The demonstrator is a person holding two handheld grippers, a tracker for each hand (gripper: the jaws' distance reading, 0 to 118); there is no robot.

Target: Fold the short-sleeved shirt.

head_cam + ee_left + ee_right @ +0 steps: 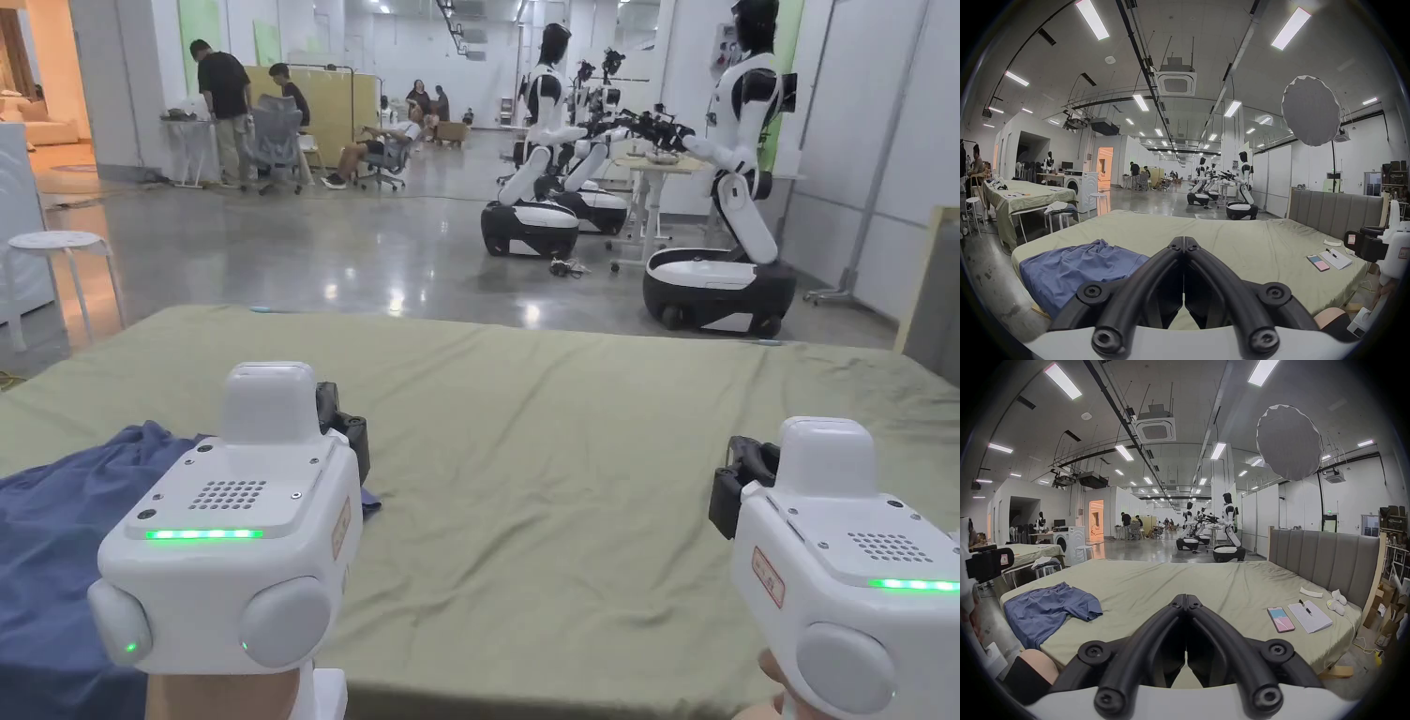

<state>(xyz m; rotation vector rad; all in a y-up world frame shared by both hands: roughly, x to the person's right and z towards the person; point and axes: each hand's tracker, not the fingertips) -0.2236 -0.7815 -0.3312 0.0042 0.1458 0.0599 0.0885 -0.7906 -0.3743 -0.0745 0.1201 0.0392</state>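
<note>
A blue short-sleeved shirt (66, 525) lies crumpled at the near left of the green-sheeted bed (562, 450); it also appears as a rumpled heap (1077, 263) in the left gripper view and, with one sleeve spread right, (1050, 608) in the right gripper view. My left gripper (1183, 240) hovers above the bed just right of the shirt, jaws pressed together with nothing between them. My right gripper (1186, 597) is held over the bed's right half, far from the shirt, jaws also together and empty. In the head view both white gripper bodies (234, 525) (844, 562) sit at the near edge.
A phone (1281, 619), a notebook with a pen (1309, 615), white socks (1337, 601) and a white strip (1310, 591) lie near the grey headboard (1320, 554). Wheeled humanoid robots (731, 187) stand beyond the bed. A white stool (56, 246) and another table (1028, 194) stand left.
</note>
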